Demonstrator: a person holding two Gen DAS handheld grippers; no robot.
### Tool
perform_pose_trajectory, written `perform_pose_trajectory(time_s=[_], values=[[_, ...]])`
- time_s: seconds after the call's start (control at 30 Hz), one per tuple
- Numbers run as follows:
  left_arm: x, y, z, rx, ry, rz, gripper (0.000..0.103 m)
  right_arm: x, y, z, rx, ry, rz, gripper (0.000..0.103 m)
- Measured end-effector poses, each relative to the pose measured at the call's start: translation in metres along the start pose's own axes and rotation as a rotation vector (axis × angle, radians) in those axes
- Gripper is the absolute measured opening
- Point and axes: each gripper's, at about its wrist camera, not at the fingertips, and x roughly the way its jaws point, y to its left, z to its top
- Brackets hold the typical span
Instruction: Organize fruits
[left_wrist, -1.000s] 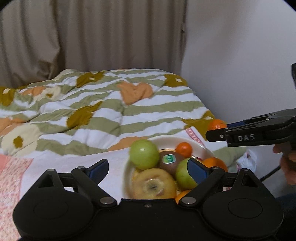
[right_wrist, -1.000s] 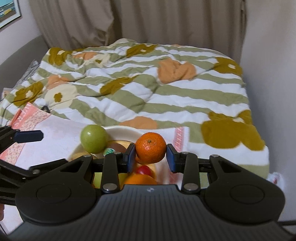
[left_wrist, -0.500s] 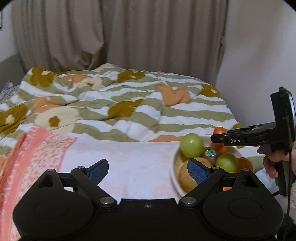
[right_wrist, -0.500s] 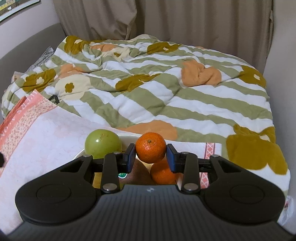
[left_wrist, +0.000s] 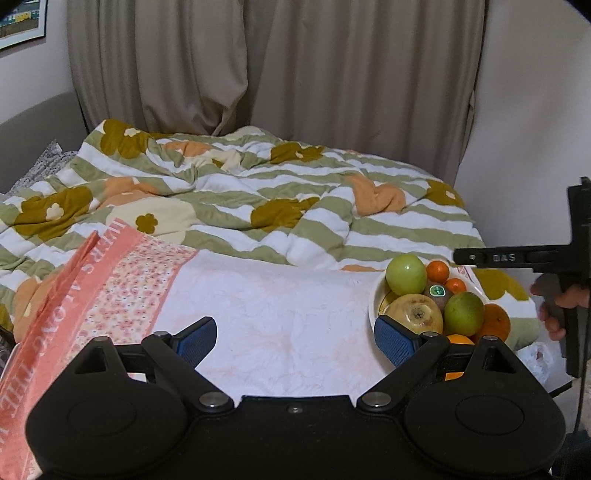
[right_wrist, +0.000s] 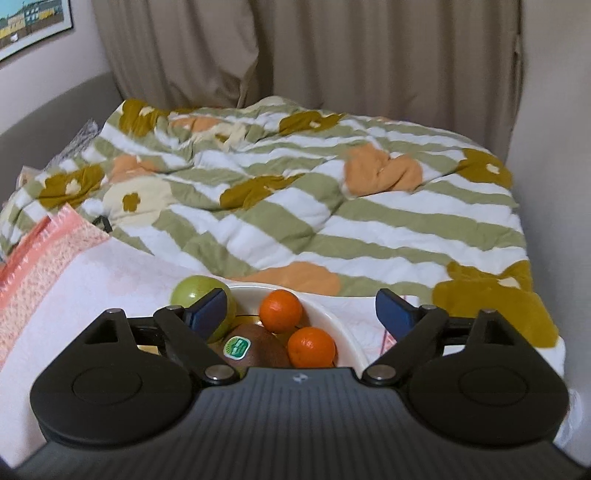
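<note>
A white bowl (right_wrist: 341, 323) on the bed holds a green apple (right_wrist: 192, 290), a stickered kiwi (right_wrist: 255, 349) and two mandarins (right_wrist: 280, 310) (right_wrist: 311, 346). My right gripper (right_wrist: 301, 308) hovers just over the bowl. Its jaws are opening wide, and the upper mandarin lies loose in the bowl below the gap, untouched by the pads. In the left wrist view the bowl (left_wrist: 375, 299) sits at the right with the green apple (left_wrist: 406, 274), a yellow apple (left_wrist: 415, 314), another green fruit (left_wrist: 463, 313) and an orange (left_wrist: 495, 325). My left gripper (left_wrist: 293, 334) is open and empty over the white cloth, left of the bowl.
A striped flowered quilt (left_wrist: 258, 206) covers the bed behind the bowl. Pink patterned cloth (left_wrist: 110, 288) lies at the left over white cloth (left_wrist: 280, 295). Curtains and a wall close the back and right. A hand (left_wrist: 557, 302) grips the right tool; a plastic bag (left_wrist: 535, 362) lies below it.
The right gripper's jaws sprang apart and let the mandarin go; it now rests in the bowl. The left gripper swung left, away from the bowl.
</note>
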Motion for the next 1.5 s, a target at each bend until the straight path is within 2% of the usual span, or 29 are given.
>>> perform_pose_trajectory(time_s=[0.2,0.53,0.63,0.7,0.93,1.07,1.5], values=[[-0.031,0.019,0.002,-0.006,-0.053,-0.033,0.095,-0.055,0.022,0.002,0.030,-0.036,-0.071,0.103],[-0.090,0.057,-0.001,0.055,-0.117,-0.076,0.095,-0.168,0.103,-0.021,0.117,-0.113,-0.152,0.103],[-0.104,0.070,-0.006,0.061,-0.137,-0.080,0.102,-0.192,0.129,-0.035,0.124,-0.116,-0.184,0.103],[-0.112,0.078,-0.009,0.066,-0.154,-0.077,0.103,-0.205,0.147,-0.046,0.126,-0.115,-0.201,0.103],[-0.126,0.095,-0.025,0.130,-0.143,-0.075,0.103,-0.225,0.198,-0.080,0.122,-0.084,-0.265,0.103],[-0.130,0.099,-0.036,0.155,-0.123,-0.078,0.103,-0.226,0.214,-0.097,0.126,-0.055,-0.272,0.103],[-0.137,0.107,-0.044,0.152,-0.127,-0.094,0.103,-0.230,0.224,-0.105,0.164,-0.039,-0.294,0.103]])
